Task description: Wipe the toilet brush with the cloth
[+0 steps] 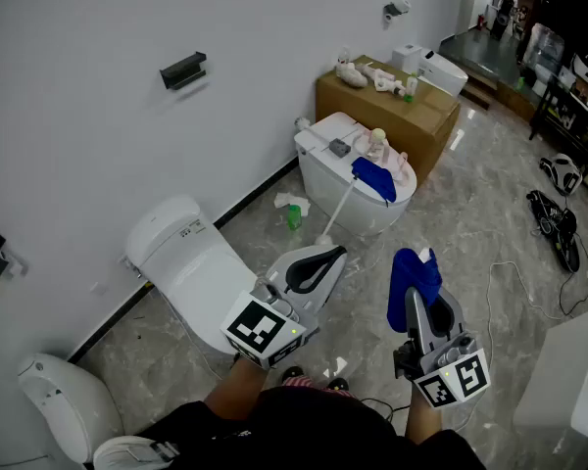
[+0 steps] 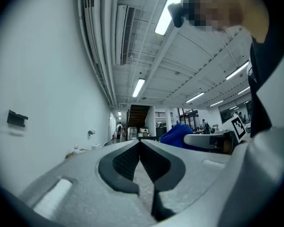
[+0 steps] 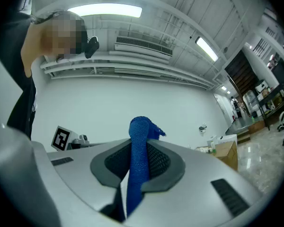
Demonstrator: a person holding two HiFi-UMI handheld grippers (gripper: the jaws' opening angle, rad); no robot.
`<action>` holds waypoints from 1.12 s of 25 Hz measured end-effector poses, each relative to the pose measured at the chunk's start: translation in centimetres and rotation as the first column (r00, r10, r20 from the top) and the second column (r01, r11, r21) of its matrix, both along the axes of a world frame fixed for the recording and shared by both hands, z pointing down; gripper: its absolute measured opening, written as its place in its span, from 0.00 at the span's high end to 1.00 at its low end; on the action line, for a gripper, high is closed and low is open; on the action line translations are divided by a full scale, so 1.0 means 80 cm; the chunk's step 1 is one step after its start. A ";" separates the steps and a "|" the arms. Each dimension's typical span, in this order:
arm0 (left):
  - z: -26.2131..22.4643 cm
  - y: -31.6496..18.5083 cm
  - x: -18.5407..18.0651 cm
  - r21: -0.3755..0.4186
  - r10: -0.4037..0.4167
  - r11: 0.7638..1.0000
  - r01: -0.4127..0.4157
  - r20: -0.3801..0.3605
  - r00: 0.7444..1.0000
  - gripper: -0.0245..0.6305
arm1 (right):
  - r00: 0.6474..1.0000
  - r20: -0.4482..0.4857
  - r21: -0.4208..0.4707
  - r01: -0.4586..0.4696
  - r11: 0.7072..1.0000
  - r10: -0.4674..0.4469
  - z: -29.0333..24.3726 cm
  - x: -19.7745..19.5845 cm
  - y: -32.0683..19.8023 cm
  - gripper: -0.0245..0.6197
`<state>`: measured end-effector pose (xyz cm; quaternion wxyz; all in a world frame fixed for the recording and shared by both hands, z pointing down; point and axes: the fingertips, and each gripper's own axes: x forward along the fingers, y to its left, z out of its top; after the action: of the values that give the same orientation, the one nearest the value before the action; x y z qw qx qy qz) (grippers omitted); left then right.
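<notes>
My right gripper (image 1: 417, 300) (image 3: 140, 145) is shut on a blue cloth (image 1: 413, 274) (image 3: 138, 148), which sticks up from between its pads. My left gripper (image 1: 337, 255) (image 2: 141, 142) is shut with nothing in it, beside and left of the right one; both are held above the marble floor. Farther off, a white-handled toilet brush (image 1: 336, 211) leans against a white toilet (image 1: 325, 155), its lower end on the floor. A blue thing (image 1: 375, 178) lies at the handle's upper end on the toilet; whether it is the brush head or a second cloth I cannot tell.
Another white toilet (image 1: 190, 259) stands against the wall just left of my left gripper. A cardboard box (image 1: 385, 106) with small items sits behind the far toilet. A green bottle (image 1: 294, 216) stands by the wall. Cables and black gear (image 1: 557, 225) lie at right.
</notes>
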<state>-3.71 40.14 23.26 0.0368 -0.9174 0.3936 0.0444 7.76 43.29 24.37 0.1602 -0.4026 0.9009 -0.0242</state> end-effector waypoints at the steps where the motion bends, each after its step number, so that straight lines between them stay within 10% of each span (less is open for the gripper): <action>1: -0.001 0.002 0.001 0.001 -0.001 1.000 0.001 0.000 1.000 0.95 | 1.000 0.001 -0.002 0.003 1.000 -0.003 -0.001 0.000 0.001 0.87; 28: 0.005 0.016 0.008 0.007 -0.035 0.999 0.035 0.037 0.999 0.95 | 0.997 0.045 0.019 0.060 0.998 -0.060 0.001 0.008 0.010 0.86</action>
<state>-3.10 41.40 23.66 0.0479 -0.9109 0.4088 0.0282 8.39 44.07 24.43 0.1831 -0.3733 0.9090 -0.0304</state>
